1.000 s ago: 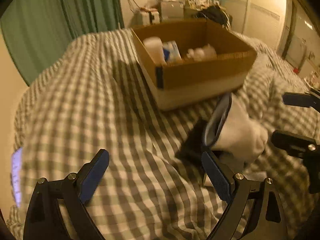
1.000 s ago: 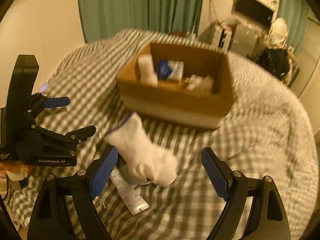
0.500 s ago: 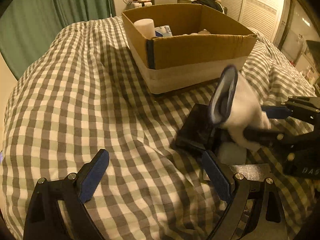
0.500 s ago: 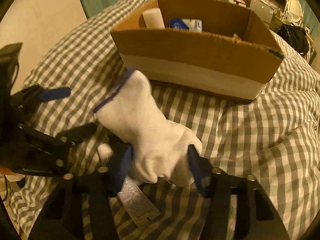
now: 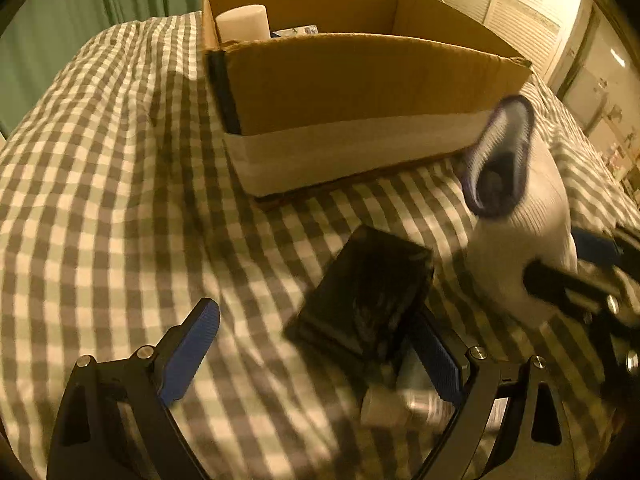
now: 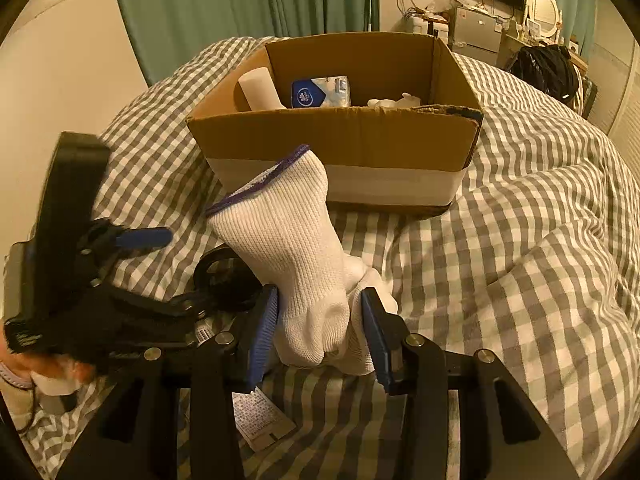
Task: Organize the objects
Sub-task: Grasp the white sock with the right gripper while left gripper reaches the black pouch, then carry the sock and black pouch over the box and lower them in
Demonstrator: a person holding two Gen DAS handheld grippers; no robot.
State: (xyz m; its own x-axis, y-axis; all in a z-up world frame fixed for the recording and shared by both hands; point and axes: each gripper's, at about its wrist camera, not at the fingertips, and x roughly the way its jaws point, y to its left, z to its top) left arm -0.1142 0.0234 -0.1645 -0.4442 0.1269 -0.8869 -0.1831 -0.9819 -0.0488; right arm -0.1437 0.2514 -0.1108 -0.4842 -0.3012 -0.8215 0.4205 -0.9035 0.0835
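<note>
My right gripper [image 6: 318,316] is shut on a white knit glove [image 6: 296,240] with a purple cuff and holds it above the checked bed, in front of the cardboard box [image 6: 340,148]. The glove also shows at the right of the left wrist view [image 5: 520,232]. My left gripper [image 5: 316,344] is open and empty, low over the bed; a black flat case [image 5: 364,296] lies by its right finger. A white tube [image 5: 404,404] lies under that finger. The box [image 5: 360,80] holds a white roll [image 6: 260,90], a blue tissue pack [image 6: 320,92] and another white glove [image 6: 394,101].
The checked duvet [image 6: 520,240] bulges to the right of the box. A labelled tube [image 6: 260,416] lies on the bed below the right gripper. Green curtains [image 6: 240,4] hang behind the bed. Furniture and a dark bag [image 6: 544,68] stand at the far right.
My right gripper has closed on the glove and lifted it off the bed. My left gripper has moved lower and closer to the black case and the box.
</note>
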